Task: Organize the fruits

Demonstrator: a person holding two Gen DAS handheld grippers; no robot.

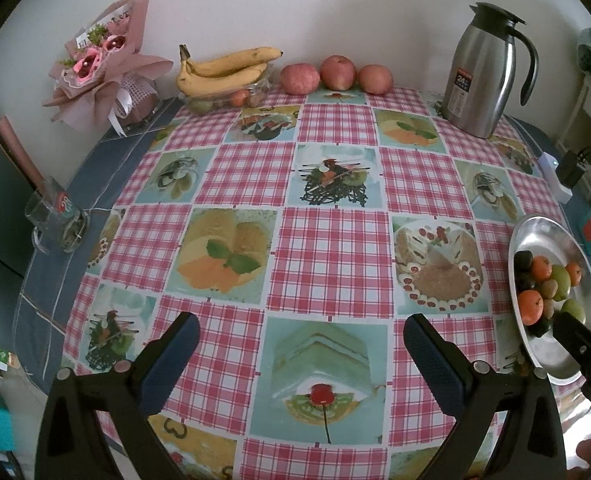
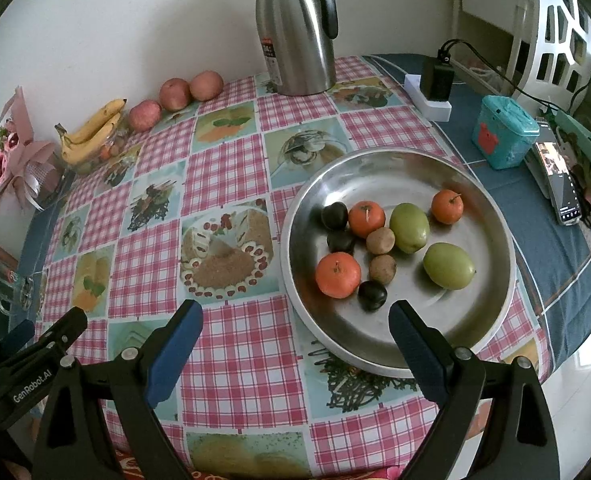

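left gripper (image 1: 299, 356): fingers spread wide, nothing between them, hanging over the checked tablecloth (image 1: 331, 248) at the bottom of the left wrist frame

right gripper (image 2: 295, 344): also released and empty, parked at the near rim of the metal plate (image 2: 407, 172), lower middle of the right wrist frame

plate fruit: three tangerines (image 2: 338, 275), two green fruits (image 2: 449, 265), two small brown ones (image 2: 382, 269) and three dark plums (image 2: 372, 295), all loosely bunched in the middle of the plate

bananas (image 1: 223, 68): upper left of centre in the left wrist view, lying on a clear bowl (image 1: 215, 100) with small fruit inside, up against the wall

apples (image 1: 337, 73): three in a row right beside the bananas, top centre, along the wall

thermos jug (image 1: 483, 72): upright, upper right of the left view

other stuff: pink bouquet (image 1: 103, 60) upper left, glass mug (image 1: 57, 220) at the left edge, teal box (image 2: 503, 132) and phone (image 2: 559, 180) on the right side of the right view
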